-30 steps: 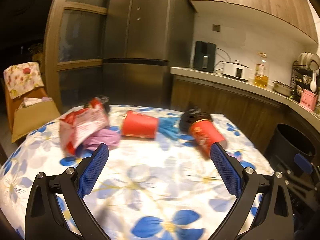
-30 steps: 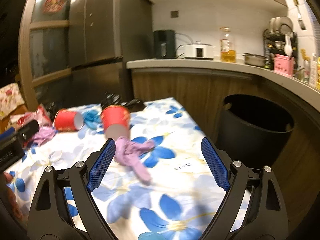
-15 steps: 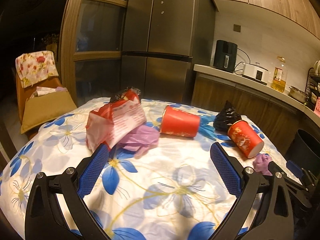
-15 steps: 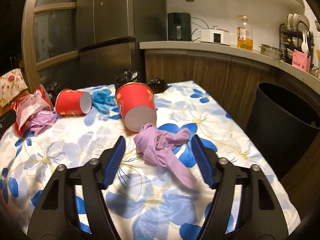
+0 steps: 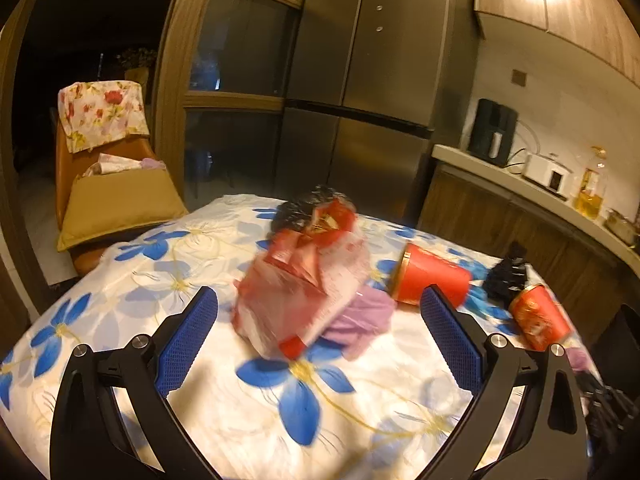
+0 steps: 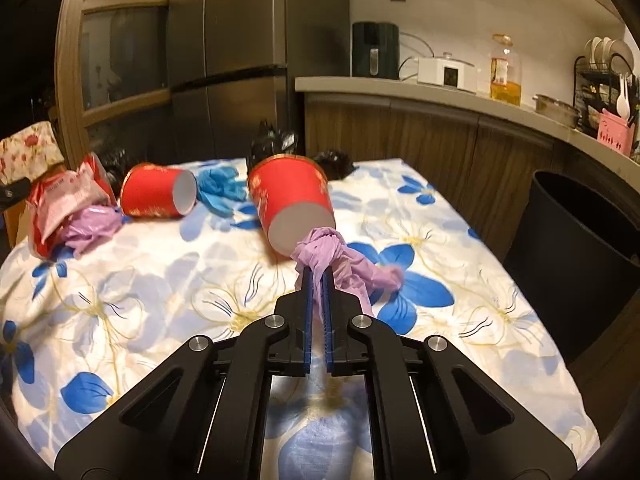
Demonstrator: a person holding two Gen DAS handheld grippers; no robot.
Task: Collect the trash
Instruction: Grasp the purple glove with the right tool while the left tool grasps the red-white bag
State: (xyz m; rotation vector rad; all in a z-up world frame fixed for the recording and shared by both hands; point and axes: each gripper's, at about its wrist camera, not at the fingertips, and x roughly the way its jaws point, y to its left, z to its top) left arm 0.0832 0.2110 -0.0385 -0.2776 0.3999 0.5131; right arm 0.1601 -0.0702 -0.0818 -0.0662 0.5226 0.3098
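Right wrist view, red cups (image 6: 294, 196) toppled, openings empty, black bin (image 6: 580, 264) beside table.

Trash scattered on the floral-cloth surface (image 6: 120, 280). Purple glove (image 6: 340, 260), crumpled, near the right edge, touching the open mouth of a red paper cup (image 6: 292, 200) lying on its side, and pinched between the blue fingers (image 6: 307, 312). Second red cup (image 6: 156, 190) on its side further left, mouth facing right. Blue glove (image 6: 218, 188) bunched between the two cups. Red-and-white plastic wrapper (image 6: 60, 208) at far left, partly over a second crumpled purple glove (image 6: 92, 228). Black plastic bags (image 6: 276, 140) wadded along the far edge behind the cups. Black bin (image 6: 580, 248) stands open beside the surface, right.
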